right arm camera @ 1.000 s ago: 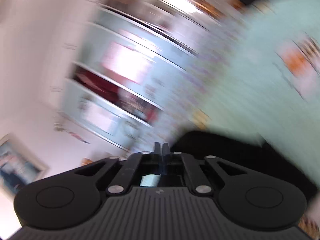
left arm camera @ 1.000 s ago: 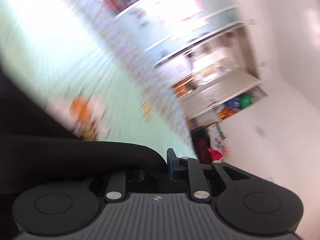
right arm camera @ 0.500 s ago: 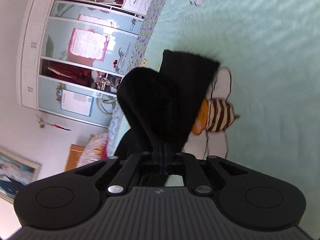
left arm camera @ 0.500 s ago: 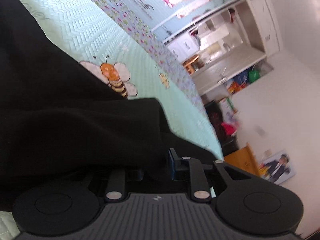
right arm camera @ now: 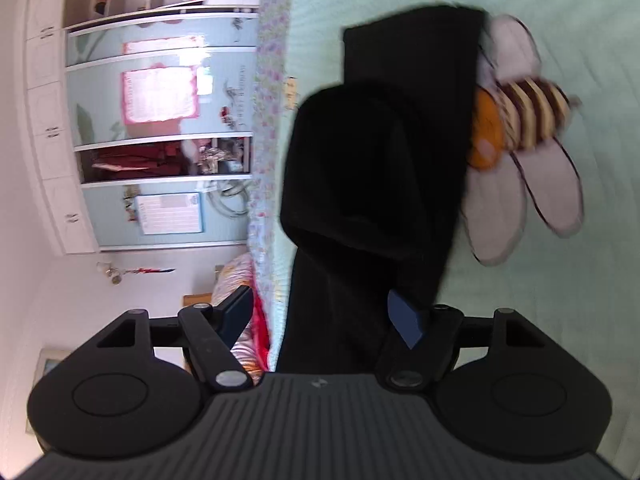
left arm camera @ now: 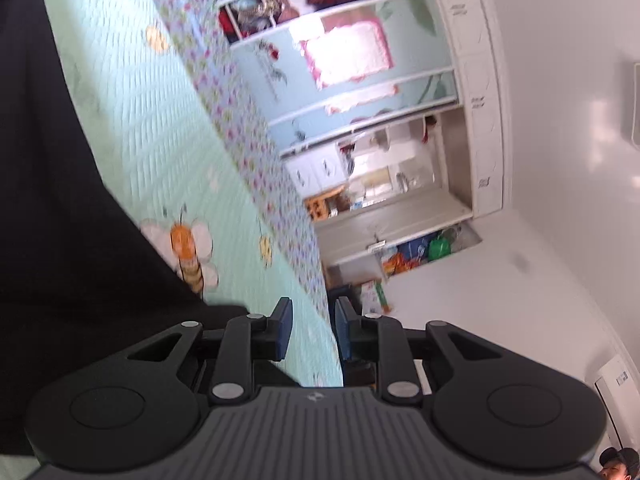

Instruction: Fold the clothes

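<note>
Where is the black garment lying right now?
In the right wrist view the black garment lies partly folded on the green bedspread, overlapping the bee print on its right, its near end between the opening right claw.

A plain black garment (right arm camera: 380, 152) lies on a mint-green quilted bedspread (left arm camera: 160, 132) printed with an orange, brown-and-cream-striped bee (right arm camera: 516, 120) with pale wings and edged by a pink-and-purple floral border (left arm camera: 244, 128), while the gripper pads (right arm camera: 404, 320) are blue.
</note>
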A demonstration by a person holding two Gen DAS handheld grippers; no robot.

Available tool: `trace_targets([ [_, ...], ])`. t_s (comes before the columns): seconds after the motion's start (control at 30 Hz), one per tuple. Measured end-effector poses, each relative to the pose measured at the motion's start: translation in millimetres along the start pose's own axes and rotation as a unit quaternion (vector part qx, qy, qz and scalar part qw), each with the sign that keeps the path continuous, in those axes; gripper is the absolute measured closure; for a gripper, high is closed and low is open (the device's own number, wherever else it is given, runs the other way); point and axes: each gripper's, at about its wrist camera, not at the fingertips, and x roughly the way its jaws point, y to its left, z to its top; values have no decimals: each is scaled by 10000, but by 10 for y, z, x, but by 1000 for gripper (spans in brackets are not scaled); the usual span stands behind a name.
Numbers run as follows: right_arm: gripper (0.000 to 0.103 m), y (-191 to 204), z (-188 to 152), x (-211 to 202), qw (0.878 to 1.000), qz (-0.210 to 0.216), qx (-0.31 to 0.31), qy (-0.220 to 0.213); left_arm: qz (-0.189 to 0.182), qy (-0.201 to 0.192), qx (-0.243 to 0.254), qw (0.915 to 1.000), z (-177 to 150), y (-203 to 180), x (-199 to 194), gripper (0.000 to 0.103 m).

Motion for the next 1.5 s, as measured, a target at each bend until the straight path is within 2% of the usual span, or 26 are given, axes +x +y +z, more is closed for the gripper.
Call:
trace_targets([
  [0.1, 26, -41, -145, 51, 9995, -224, -51, -214, 205, 177, 59, 9996, 10, 25, -55, 80],
  [0.2, 26, 10, -187, 164, 9978, -358, -345, -427, 153, 588, 216, 9979, -195, 1, -26, 77],
  [0.27, 26, 80, -170, 269, 9970, -423, -403, -501, 120, 917, 324, 9952, -401, -20, 41, 62],
  [0.3, 26, 112, -157, 329, 9972, -417, -384, -493, 163, 1088, 362, 9933, -542, -35, 99, 51],
  [0.33, 26, 142, -146, 386, 9972, -429, -353, -492, 302, 1230, 445, 9909, -692, -40, 183, 44],
  [0.43, 26, 178, -148, 488, 9953, -782, -47, -575, 975, 1282, 651, 9848, -1028, -51, 482, 35],
  [0.5, 26, 216, -138, 547, 9933, -983, 13, -609, 1309, 1097, 588, 9836, -1150, -38, 679, 34],
  [0.63, 26, 329, -144, 660, 9881, -1265, 26, -875, 1847, 273, 231, 9821, -1093, -14, 1011, 28],
  [0.7, 26, 348, -130, 724, 9848, -1394, 204, -1016, 2197, -42, -191, 9754, -1023, 41, 1075, 28],
  [0.77, 27, 289, -80, 718, 9831, -1319, 506, -1166, 2457, -337, -683, 9663, -958, 120, 1106, 28],
  [0.83, 38, 260, -19, 665, 9823, -1150, 544, -1372, 2586, -580, -992, 9591, -887, 201, 1130, 31],
  [0.87, 50, 255, 16, 641, 9821, -1073, 519, -1456, 2483, -601, -988, 9617, -843, 232, 1145, 40],
  [0.9, 69, 298, 72, 627, 9839, -1041, 238, -1433, 2388, -521, -926, 9652, -784, 249, 1158, 52],
  [0.93, 76, 342, 128, 614, 9849, -1008, -43, -1410, 2340, -422, -885, 9673, -740, 249, 1170, 80],
  [0.97, 82, 389, 184, 599, 9850, -983, -331, -1378, 2285, -368, -867, 9690, -700, 241, 1169, 85],
  [1.1, 89, 687, 430, 554, 9764, -1014, -1588, -1054, 1987, -299, -565, 9780, -560, 169, 1134, 89],
  [1.2, 90, 1094, 509, 488, 9614, -574, -2517, -952, 1501, -364, -414, 9871, -514, 66, 1089, 89],
  [1.27, 90, 1402, 462, 323, 9380, 4, -3271, -1151, 1140, -432, -134, 9924, -535, -24, 1055, 89],
  [1.3, 90, 1423, 480, 238, 9345, 137, -3345, -1212, 994, -450, 45, 9940, -566, -61, 1045, 89],
  [1.37, 90, 1437, 521, 78, 9281, 342, -3462, -1324, 931, -372, 384, 9942, -688, -84, 1070, 87],
  [1.43, 90, 1091, 621, 44, 9386, -226, -3190, -1296, 1256, 65, 376, 9913, -837, 71, 1223, 87],
  [1.5, 90, 576, 687, 81, 9546, -857, -2639, -1084, 1761, 469, 345, 9827, -1010, 307, 1359, 87],
])
